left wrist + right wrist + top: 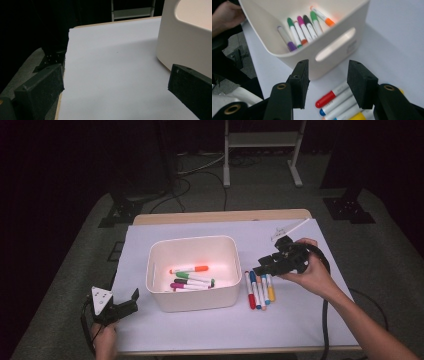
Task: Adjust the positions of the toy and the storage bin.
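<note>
A white bin (192, 297) stands mid-table and holds several markers (191, 277), orange, green, black and purple among them. Right of it, several more markers (259, 292) lie side by side on the white sheet. My right gripper (259, 265) hovers over their far ends, open with nothing between its jaws. In the right gripper view the open right gripper (327, 75) faces the bin's handle slot (335, 45), with a red marker (329, 96) and a blue marker (334, 103) just below. My left gripper (134, 301) rests open at the front left, left of the bin (185, 42).
A white sheet (210, 325) covers the wooden table (220, 216). A loose white strip (291, 227) lies at the back right. A black cable (325, 320) trails from the right gripper. A metal stand (262, 150) and black bases sit on the floor behind.
</note>
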A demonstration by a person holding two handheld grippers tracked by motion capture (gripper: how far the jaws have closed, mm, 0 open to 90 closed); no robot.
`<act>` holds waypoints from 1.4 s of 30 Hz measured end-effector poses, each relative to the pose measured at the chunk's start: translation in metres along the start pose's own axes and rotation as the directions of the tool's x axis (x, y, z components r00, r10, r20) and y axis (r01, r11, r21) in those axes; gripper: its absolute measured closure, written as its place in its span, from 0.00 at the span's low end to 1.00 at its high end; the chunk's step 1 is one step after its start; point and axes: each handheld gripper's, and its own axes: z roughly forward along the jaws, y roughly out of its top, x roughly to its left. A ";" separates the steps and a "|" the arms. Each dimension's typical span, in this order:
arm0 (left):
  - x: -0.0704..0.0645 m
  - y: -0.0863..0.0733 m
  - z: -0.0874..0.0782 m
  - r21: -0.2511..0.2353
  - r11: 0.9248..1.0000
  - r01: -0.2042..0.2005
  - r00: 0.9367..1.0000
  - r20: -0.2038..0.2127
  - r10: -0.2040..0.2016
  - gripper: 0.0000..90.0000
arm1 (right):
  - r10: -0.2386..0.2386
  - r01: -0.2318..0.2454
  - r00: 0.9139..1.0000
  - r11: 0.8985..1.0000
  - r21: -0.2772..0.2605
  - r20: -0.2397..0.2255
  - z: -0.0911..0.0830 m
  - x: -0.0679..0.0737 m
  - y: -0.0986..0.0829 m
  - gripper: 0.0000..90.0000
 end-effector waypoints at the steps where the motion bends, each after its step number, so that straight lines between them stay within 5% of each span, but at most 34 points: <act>1: 0.000 0.000 0.000 0.002 1.000 0.000 1.000 0.000 0.000 0.00 | 0.010 -0.010 1.000 1.000 0.001 0.007 0.002 -0.003 -0.006 0.56; 16: 0.000 0.000 0.000 0.005 1.000 -0.002 1.000 0.001 0.002 0.00 | 0.116 -0.122 0.987 0.991 0.059 0.108 0.035 -0.043 -0.064 0.55; 42: 0.001 0.000 0.000 0.005 1.000 -0.002 1.000 0.006 0.002 0.00 | 0.184 -0.215 0.947 0.972 0.094 0.264 0.071 -0.069 -0.080 0.62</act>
